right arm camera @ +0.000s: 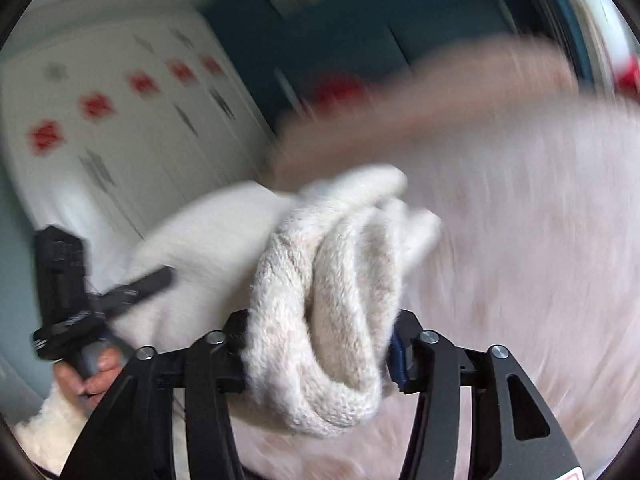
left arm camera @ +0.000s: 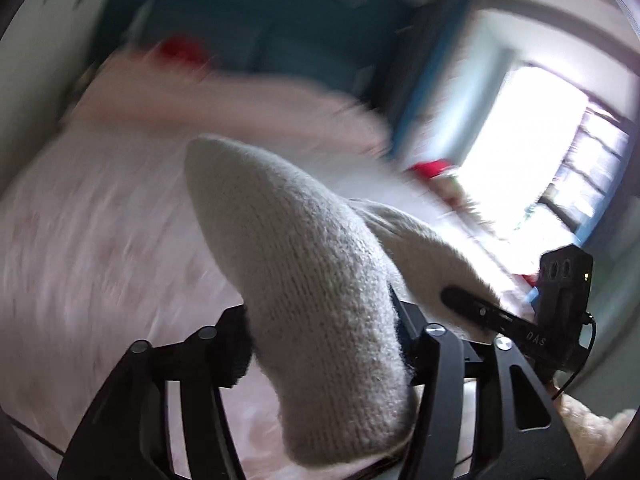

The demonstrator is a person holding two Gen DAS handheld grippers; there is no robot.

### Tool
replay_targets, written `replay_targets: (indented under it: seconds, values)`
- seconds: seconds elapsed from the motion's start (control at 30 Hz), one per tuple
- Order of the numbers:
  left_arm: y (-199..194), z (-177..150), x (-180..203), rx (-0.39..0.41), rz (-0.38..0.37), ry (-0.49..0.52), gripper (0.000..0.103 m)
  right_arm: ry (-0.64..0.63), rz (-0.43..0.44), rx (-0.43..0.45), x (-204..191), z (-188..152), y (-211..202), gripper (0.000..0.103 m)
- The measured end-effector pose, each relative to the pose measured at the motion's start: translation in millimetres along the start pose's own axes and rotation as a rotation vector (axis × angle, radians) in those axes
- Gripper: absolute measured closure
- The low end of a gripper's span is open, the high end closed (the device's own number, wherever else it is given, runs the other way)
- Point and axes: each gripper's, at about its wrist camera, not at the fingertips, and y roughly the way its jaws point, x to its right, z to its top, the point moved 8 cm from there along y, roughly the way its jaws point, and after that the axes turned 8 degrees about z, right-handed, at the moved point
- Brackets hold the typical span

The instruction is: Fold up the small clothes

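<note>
A: Where was the knitted sock [left arm camera: 316, 280]?

B: Lifted clear above the pink bed [left arm camera: 92, 240], clenched in both: left gripper [left arm camera: 324, 344] on the smooth end, right gripper [right arm camera: 320, 348] on its bunched cuff.

A: Advice?

B: Probably pull it taut above the bed before laying it flat.

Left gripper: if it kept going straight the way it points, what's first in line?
Past the cream knit sock between the left gripper fingers, probably the pink bed cover; blur leaves depth unclear.
</note>
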Motion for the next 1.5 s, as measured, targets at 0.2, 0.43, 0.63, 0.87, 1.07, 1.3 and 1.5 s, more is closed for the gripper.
replay_targets:
  seconds: [0.2, 0.43, 0.63, 0.87, 1.07, 1.3, 1.5]
  values:
    - [36.6, -100.2, -75.7, -0.144, 0.249, -0.125, 0.049, 0.125, -0.152, -0.175, 59.4, -74.3, 32.3, 0.061]
    - [1.8, -74.2, -48.4, -0.079, 0.172, -0.167, 0.046, -0.008, -0.090, -0.141, 4.7, -32.8, 40.9, 0.073]
    - [55.8, -104.5, -57.5, -0.194, 0.331, -0.060, 0.046, -0.099, -0.246, -0.338, 34.4, -89.5, 98.3, 0.090]
    - [15.4, -90.1, -30.2, -0.095, 0.338, 0.008, 0.046, -0.117, -0.169, -0.218, -11.0, -55.9, 58.3, 0.090]
    - [55.8, -124.4, -42.6, -0.259, 0.370, 0.009, 0.047, -0.002, -0.188, -0.382, 30.2, -106.6, 100.1, 0.098]
    - [38.2, -124.4, -34.4, -0.248, 0.394, 0.014, 0.046, -0.027, -0.225, -0.218, 18.2, -68.2, 56.6, 0.050]
    - [36.7, -122.5, -44.4, -0.255, 0.388, -0.049, 0.034, 0.093, -0.250, -0.266, 62.0, -68.5, 68.4, 0.027]
